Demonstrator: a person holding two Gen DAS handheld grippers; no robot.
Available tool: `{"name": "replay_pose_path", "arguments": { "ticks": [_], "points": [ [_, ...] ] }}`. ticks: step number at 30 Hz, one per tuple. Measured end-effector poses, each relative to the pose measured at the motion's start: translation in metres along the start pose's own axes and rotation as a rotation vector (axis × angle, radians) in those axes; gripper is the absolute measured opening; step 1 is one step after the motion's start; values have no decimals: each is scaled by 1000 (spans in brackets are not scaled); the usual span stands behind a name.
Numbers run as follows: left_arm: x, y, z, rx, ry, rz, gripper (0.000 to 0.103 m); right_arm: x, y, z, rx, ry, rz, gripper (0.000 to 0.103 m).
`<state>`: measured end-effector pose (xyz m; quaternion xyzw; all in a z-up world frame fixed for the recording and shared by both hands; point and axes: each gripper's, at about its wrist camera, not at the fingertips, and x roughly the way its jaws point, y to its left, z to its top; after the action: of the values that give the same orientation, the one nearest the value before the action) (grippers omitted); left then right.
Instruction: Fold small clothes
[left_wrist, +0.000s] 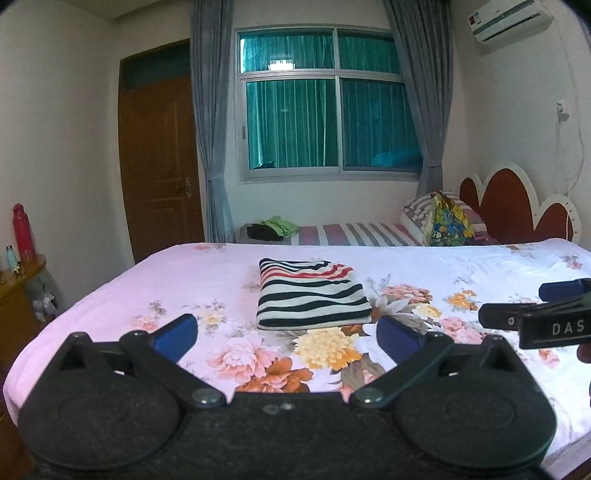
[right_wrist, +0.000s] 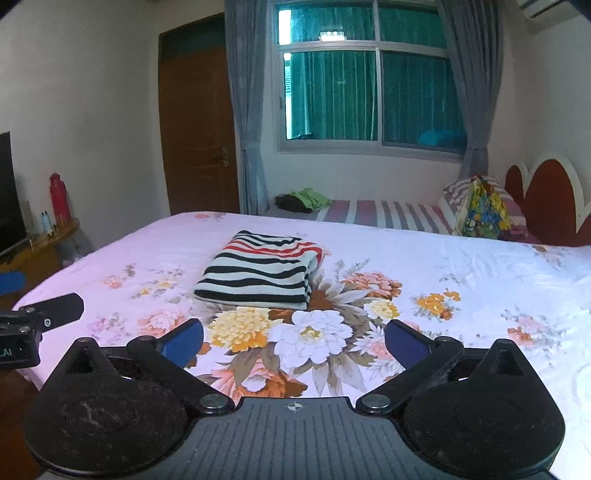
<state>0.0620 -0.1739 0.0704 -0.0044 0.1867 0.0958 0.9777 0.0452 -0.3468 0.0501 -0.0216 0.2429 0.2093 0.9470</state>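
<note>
Ahead of left gripper (left_wrist: 286, 338) and right gripper (right_wrist: 293, 341), both spread wide, empty: folded striped garment (left_wrist: 310, 293) on floral bedsheet (left_wrist: 184, 280).

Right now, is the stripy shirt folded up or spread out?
Folded. The striped garment lies as a neat, thick rectangle with stacked layers at its edges on the floral bedsheet, and neither gripper touches it.

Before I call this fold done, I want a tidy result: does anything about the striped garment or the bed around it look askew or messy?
Nothing stands out. The striped garment lies folded in a compact rectangle on the floral bedsheet, edges fairly even. Both grippers are open and clear of it.
</note>
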Motion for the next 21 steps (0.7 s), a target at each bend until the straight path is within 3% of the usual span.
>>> {"name": "replay_pose_path", "arguments": {
  "ticks": [10,21],
  "points": [
    [-10,9,1,-8,-1,-19,102,-17,8,8,9,-18,-60,103],
    [-14,11,1,-1,-2,-48,102,-21,17,4,-2,-14,-66,103]
  ]
}}
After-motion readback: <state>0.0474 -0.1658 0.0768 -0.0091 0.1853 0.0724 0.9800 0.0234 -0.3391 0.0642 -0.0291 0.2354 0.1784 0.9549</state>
